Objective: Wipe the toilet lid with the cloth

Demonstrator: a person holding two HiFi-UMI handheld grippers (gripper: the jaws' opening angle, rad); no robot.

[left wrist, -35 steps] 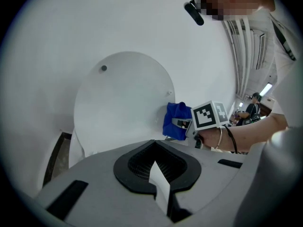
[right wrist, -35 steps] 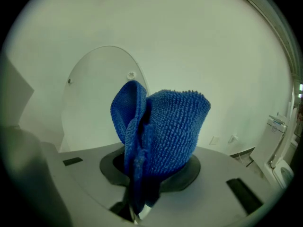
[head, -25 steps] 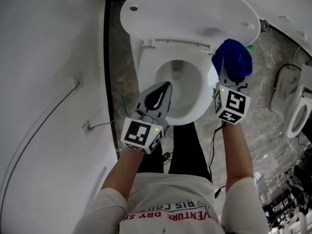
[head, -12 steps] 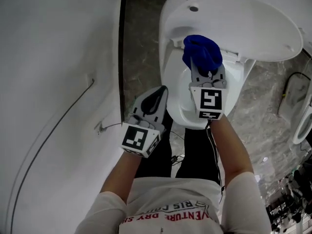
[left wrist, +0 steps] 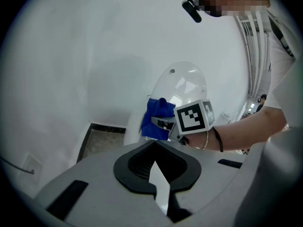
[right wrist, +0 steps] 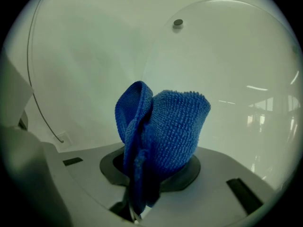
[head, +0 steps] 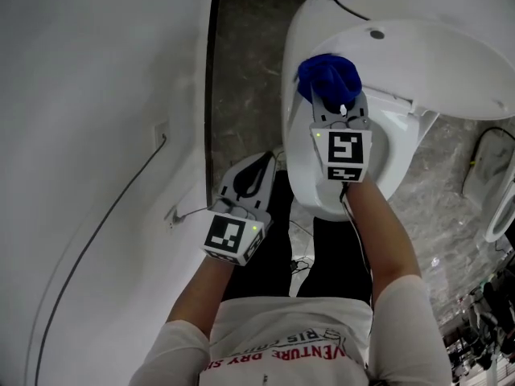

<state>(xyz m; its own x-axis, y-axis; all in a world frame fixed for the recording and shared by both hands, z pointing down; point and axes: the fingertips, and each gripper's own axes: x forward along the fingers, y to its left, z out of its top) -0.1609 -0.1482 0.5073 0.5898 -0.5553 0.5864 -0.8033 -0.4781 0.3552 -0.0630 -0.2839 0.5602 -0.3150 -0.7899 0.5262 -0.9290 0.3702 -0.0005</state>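
The white toilet lid [head: 426, 47] stands raised at the upper right, above the bowl's seat [head: 318, 187]. My right gripper [head: 339, 104] is shut on a bunched blue cloth [head: 327, 74], which is at the lid's lower left part. In the right gripper view the cloth [right wrist: 165, 131] rises out of the jaws in front of the glossy lid [right wrist: 227, 70]. My left gripper [head: 261, 164] hangs left of the bowl, shut and holding nothing. In the left gripper view the cloth [left wrist: 155, 117] and the lid [left wrist: 185, 82] show beyond my left gripper [left wrist: 154, 167].
A white wall [head: 88, 95] fills the left, with a socket plate [head: 161, 137] and a thin cable [head: 96, 232] on it. Dark marble floor [head: 245, 63] runs between the wall and the toilet. Another white fixture [head: 503, 207] stands at the right edge.
The right gripper carried the cloth from the right of the seat hinge across to the lid's lower left. The left gripper went from over the bowl to its left side.
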